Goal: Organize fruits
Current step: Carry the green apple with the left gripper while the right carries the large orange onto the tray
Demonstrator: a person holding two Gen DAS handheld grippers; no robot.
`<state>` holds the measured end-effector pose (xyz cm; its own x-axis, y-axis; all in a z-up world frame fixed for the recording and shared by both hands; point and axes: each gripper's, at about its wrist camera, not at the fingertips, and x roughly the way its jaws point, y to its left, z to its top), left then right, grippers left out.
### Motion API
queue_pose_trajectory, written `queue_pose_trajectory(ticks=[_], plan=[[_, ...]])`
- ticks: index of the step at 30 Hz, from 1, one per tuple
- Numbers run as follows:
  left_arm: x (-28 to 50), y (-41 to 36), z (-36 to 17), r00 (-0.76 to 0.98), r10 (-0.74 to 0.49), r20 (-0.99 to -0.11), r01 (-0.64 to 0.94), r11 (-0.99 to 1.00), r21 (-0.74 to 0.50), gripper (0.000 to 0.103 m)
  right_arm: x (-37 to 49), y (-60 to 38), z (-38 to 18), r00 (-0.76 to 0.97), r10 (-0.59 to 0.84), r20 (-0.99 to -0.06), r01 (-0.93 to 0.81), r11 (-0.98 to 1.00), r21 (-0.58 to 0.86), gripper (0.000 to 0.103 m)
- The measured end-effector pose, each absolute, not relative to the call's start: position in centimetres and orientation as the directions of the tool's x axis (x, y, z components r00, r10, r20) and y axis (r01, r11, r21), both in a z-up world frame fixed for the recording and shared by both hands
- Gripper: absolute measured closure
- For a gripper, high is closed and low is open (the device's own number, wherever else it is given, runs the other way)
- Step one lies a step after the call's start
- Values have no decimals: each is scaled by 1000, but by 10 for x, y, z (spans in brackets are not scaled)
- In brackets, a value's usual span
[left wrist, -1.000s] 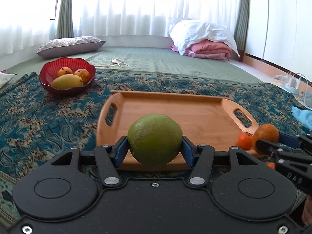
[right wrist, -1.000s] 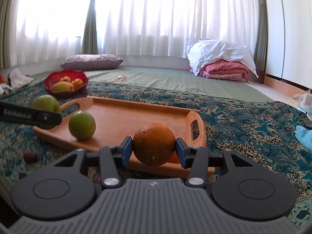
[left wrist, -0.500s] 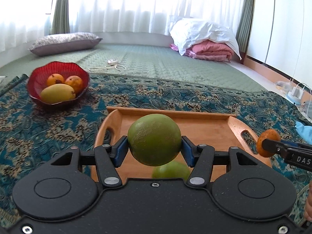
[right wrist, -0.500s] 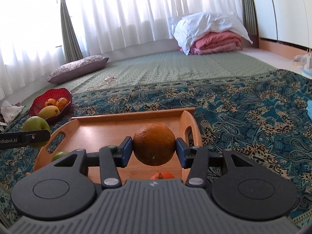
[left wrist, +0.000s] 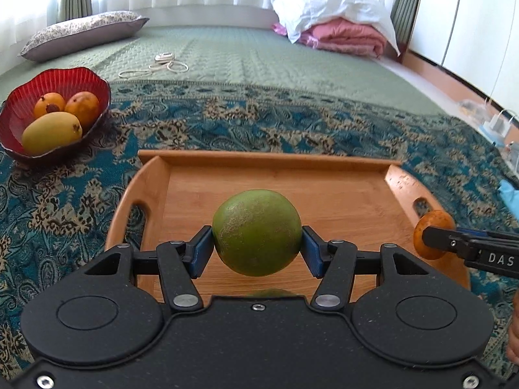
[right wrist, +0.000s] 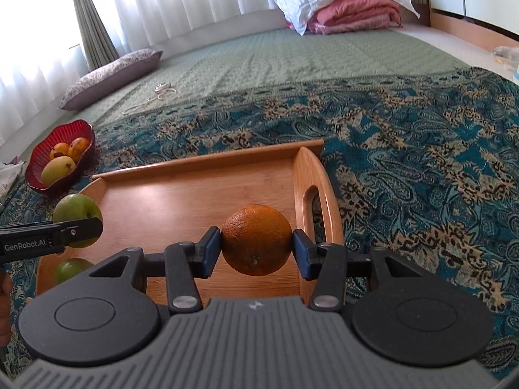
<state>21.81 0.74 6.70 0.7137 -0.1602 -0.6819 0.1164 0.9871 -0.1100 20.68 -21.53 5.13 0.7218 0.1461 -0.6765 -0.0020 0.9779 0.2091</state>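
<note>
Left claw (left wrist: 257, 249) clenched on a green fruit (left wrist: 257, 231), held above the wooden tray (left wrist: 269, 162). Right claw (right wrist: 257, 251) gripping an orange (right wrist: 256, 239) over the tray's right end (beside the handle slot). Another green fruit (right wrist: 69, 269) lying in the tray's near-left corner. Red bowl (left wrist: 69, 79) of mangoes off left on the patterned blanket (left wrist: 292, 123).

My tray (left wrist: 324, 201) is smooth wood; the red bowl (left wrist: 87, 79) looks glossy, the rug (right wrist: 421, 149) woven cloth, my orange (right wrist: 256, 238) matt and pebbly.
</note>
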Motion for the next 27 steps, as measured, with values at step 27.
queue_pose_trajectory(ticks=[27], plan=[[225, -1, 49, 685, -146, -714, 133, 988, -74, 48, 210, -213, 40, 699, 157, -698, -9, 977, 212, 51]])
